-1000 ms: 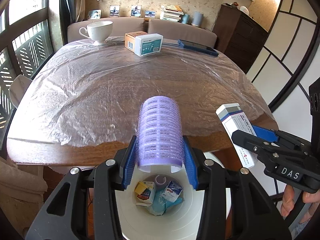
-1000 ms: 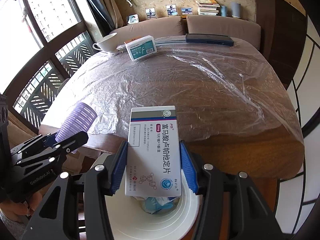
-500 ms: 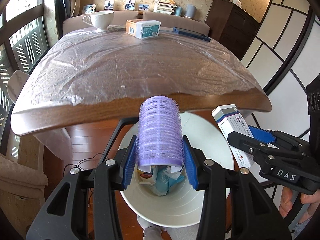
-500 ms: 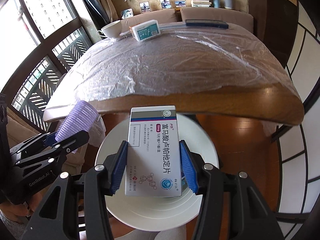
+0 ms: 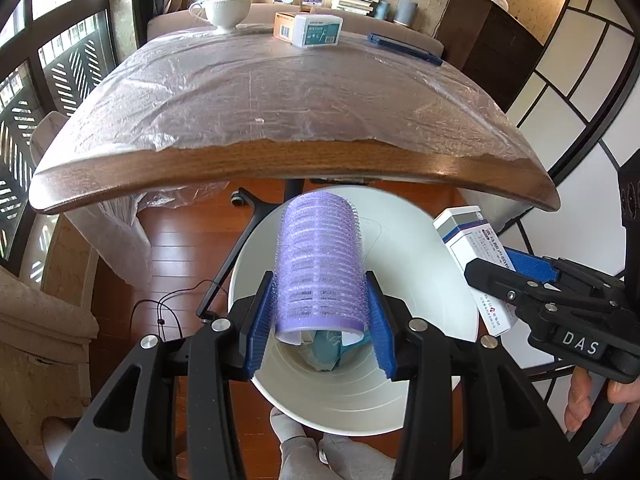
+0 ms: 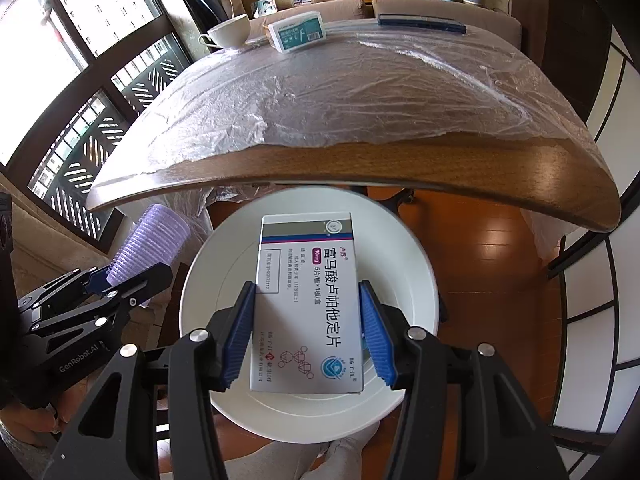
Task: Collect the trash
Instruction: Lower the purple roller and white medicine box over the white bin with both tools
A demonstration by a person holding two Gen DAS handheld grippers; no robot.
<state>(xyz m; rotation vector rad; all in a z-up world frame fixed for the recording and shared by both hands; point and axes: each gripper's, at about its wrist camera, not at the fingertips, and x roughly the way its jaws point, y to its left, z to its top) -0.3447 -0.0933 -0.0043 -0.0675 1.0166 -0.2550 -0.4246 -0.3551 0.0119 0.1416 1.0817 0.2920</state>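
My left gripper [image 5: 320, 292] is shut on a purple hair roller [image 5: 320, 264], held over the open mouth of a white waste bin [image 5: 420, 264] on the floor. Crumpled teal and white scraps [image 5: 326, 346] lie at the bin's bottom. My right gripper [image 6: 306, 308] is shut on a white medicine box [image 6: 306, 304] with blue and grey stripes, also above the bin [image 6: 408, 272]. The roller [image 6: 148, 240] and left gripper [image 6: 132, 276] show at the left of the right wrist view. The box [image 5: 472, 252] shows at the right of the left wrist view.
A wooden table [image 5: 280, 164] under plastic film stands just beyond the bin, its near edge overhanging. On its far end sit a white cup [image 5: 224, 10], a teal and white box [image 5: 318, 31] and a dark flat case [image 5: 404, 48]. Socked feet [image 5: 292, 428] stand below the bin.
Both grippers have drawn back from the table edge and sunk toward the bin. More of the bin's mouth and the floor now shows. Both grips are unchanged.
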